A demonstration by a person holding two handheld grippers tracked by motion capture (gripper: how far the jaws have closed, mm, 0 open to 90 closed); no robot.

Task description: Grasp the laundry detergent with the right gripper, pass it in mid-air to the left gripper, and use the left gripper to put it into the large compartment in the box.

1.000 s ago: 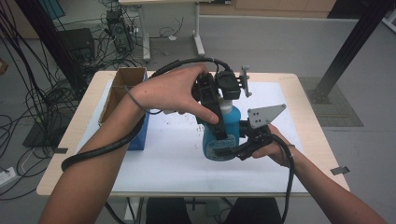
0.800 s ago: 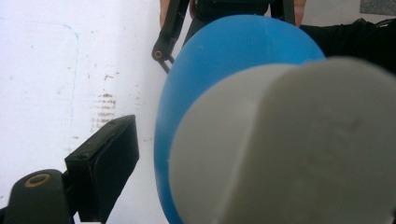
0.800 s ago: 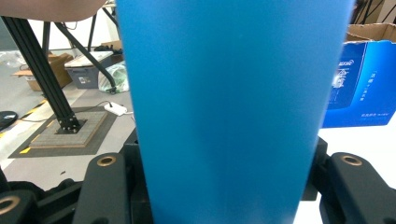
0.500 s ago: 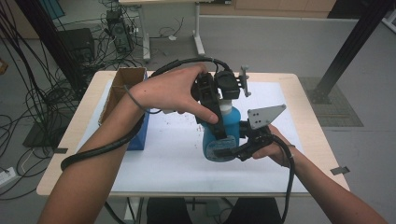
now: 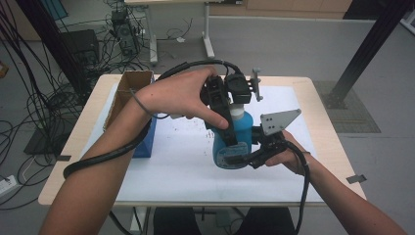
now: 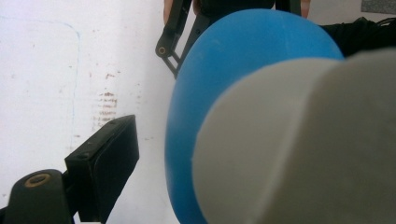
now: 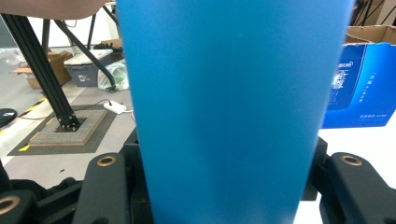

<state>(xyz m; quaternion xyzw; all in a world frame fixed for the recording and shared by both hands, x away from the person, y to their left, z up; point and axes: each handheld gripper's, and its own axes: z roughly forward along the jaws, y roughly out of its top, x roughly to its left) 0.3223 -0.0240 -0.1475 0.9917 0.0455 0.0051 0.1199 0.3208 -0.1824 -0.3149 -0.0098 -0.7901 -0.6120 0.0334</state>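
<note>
A blue bottle (image 5: 243,131) with a pale cap (image 5: 236,111) stands upright on the white mat (image 5: 171,164). My right gripper (image 5: 230,159) comes in level from the right and is shut on the bottle's lower body (image 7: 233,102), a black jaw pressing on each side. My left gripper (image 5: 234,128) points down over the bottle's top from the left hand. Looking down along it, the cap (image 6: 303,149) and blue shoulder (image 6: 224,70) sit between the jaws. One finger (image 6: 105,168) stands clear of the bottle with mat showing in the gap, and the cap hides the other.
A blue carton (image 5: 147,136) lies at the mat's left edge beside an open cardboard box (image 5: 128,90); the carton (image 7: 359,88) also shows behind the bottle. Cables trail from both grippers. Beyond the table's right side a black post (image 5: 362,54) rises from the floor.
</note>
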